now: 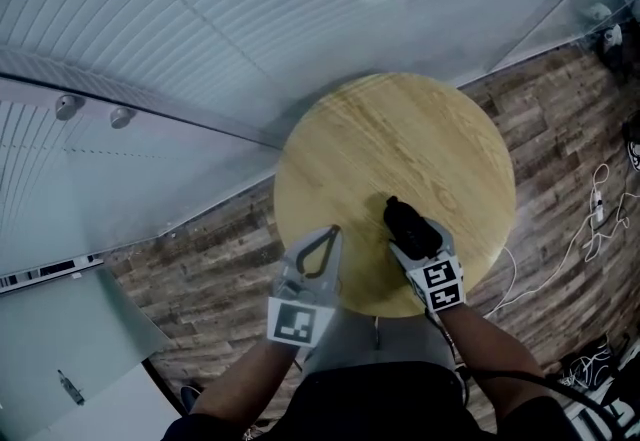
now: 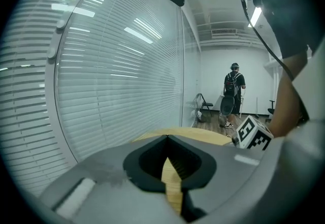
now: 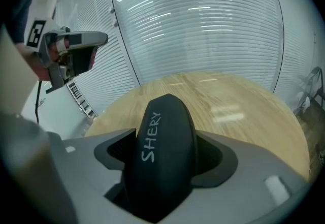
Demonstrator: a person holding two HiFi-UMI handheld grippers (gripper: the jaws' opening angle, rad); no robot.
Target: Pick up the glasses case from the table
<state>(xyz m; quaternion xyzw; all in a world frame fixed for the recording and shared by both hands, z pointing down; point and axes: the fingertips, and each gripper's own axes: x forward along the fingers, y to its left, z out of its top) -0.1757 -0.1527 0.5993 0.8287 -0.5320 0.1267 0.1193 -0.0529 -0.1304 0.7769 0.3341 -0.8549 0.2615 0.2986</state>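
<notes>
Right gripper (image 1: 414, 243) sits nearest, at 5 o'clock on the table (image 1: 400, 129), its jaws bearing on both flanks of the case (image 1: 404, 217). Case appears to rest on the wood, its long axis running 11 to 5 o'clock, in line with those jaws, far end poking out toward 11. Left gripper (image 1: 329, 230), at the case's 9 o'clock and apart from it, has its jaws together on nothing. Lifting likely falls to the right hand alone.

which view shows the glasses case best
Right gripper view: the glasses case fills the centre, lettering readable. Head view shows only a small dark shape; left gripper view misses it.
</notes>
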